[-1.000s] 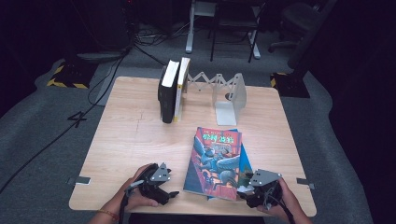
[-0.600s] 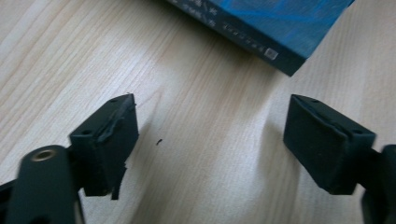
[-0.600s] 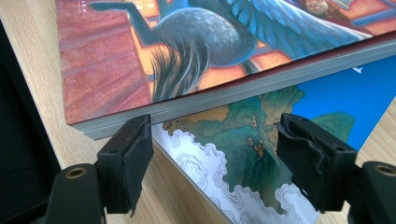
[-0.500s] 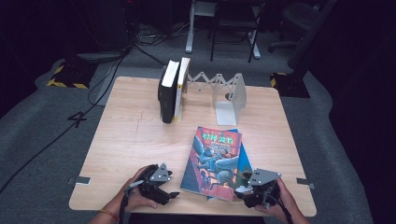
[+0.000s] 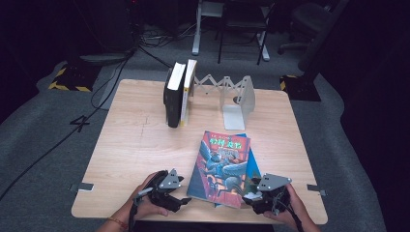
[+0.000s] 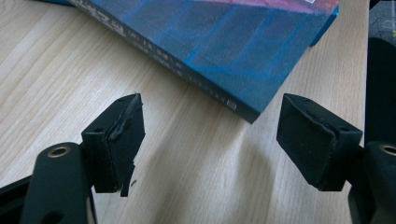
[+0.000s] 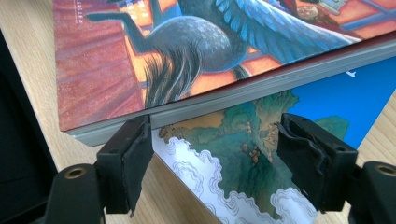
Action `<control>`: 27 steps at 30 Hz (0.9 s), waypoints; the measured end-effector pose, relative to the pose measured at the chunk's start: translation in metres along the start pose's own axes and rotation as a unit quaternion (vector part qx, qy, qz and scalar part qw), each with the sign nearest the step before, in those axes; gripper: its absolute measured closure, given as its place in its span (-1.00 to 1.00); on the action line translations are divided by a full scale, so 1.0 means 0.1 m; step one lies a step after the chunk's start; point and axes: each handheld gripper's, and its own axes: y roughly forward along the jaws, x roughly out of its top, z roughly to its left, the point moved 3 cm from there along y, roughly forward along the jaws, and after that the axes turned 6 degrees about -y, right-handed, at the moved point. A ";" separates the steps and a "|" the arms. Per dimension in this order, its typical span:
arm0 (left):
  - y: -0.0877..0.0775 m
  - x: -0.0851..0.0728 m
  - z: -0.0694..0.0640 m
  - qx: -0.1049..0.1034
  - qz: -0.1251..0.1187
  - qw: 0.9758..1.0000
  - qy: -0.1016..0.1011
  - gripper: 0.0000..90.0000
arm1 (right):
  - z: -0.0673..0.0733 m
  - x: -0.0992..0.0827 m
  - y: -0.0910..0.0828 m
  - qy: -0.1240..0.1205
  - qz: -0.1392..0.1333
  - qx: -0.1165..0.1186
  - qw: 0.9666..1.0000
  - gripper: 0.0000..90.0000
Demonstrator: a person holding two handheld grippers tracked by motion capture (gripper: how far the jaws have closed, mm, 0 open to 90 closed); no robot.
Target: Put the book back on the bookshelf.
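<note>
Two books upright at the white accordion bookend (image 5: 237, 96). Colourful illustrated paperback (image 5: 220, 162) flat on the pale wood counter (image 5: 135, 145), atop a blue book (image 7: 327, 107); neither shelved. Left hand-held gripper (image 6: 210, 140) narrowing, nothing between. Right hand-held gripper (image 7: 215, 149) apart, unclamped at the stack's corner.

The top book (image 5: 222, 162) lay flat on the table (image 5: 140, 145), toward the near edge, resting on a lower book (image 5: 252, 166) that stuck out past its right side. Behind the top book, toward the far edge, stood the bookend (image 5: 236, 101). Left of the bookend, two upright books (image 5: 178, 94) stood side by side. The left gripper (image 5: 176, 202) sat just left of the top book's near corner, the right gripper (image 5: 251, 197) just right of it, over the lower book.
</note>
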 end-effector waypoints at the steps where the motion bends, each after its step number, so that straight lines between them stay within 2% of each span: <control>1: 0.01 0.01 0.00 -0.001 0.001 1.000 0.002 -0.45 | 0.00 0.00 0.00 0.000 -0.001 0.000 1.000 -0.40; 7: 0.05 0.04 -0.02 -0.007 -0.003 1.000 0.010 -0.38 | -0.01 0.02 -0.03 0.004 -0.016 0.001 1.000 -0.40; 17: 0.08 0.07 -0.05 -0.010 -0.003 1.000 0.019 -0.36 | -0.05 0.10 -0.06 0.009 -0.038 -0.012 0.999 -0.40; 22: 0.00 0.10 -0.04 -0.016 -0.018 1.000 0.014 -0.37 | -0.07 0.15 -0.06 0.010 -0.045 -0.014 0.999 -0.41; 25: -0.06 0.18 -0.10 -0.020 -0.031 0.999 0.020 -0.38 | -0.07 0.18 -0.08 0.013 -0.052 -0.017 0.998 -0.41; 27: -0.05 0.22 -0.17 -0.021 -0.030 0.999 0.028 -0.38 | -0.07 0.21 -0.07 0.012 -0.054 -0.021 0.998 -0.41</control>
